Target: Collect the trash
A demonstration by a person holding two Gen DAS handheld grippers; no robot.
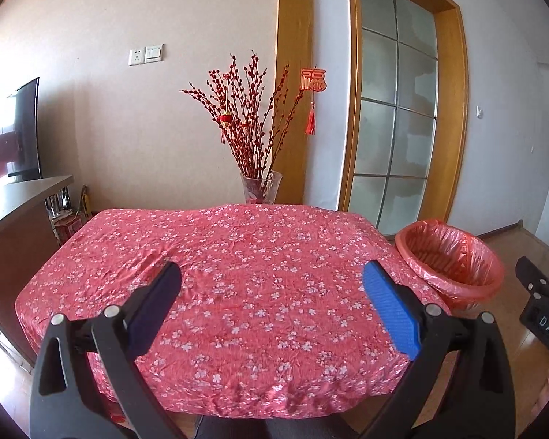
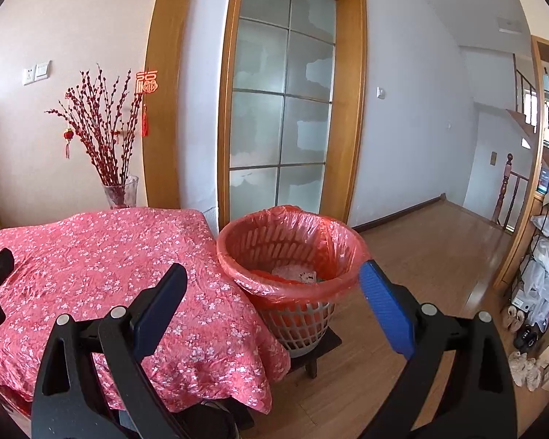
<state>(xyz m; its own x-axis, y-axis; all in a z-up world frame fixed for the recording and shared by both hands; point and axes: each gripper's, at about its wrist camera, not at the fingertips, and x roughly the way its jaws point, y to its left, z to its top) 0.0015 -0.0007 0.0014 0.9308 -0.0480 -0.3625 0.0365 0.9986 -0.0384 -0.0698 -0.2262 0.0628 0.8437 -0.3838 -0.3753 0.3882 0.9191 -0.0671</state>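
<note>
Reds & pinks thruout.
Tabletop cloth (image 1: 238,274): pink-red w/ small white blossom print. Bin (image 2: 303,325): white lattice, translucent red-orange liner (image 2: 260,278). Gripper pads (image 1: 391,314): blue on black arms. Branches (image 1: 249,117): dark red.

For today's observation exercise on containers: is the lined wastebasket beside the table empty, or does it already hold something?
Not empty. The right wrist view looks into the wastebasket and shows pale crumpled scraps at the bottom of its red liner, far below the rim.
</note>
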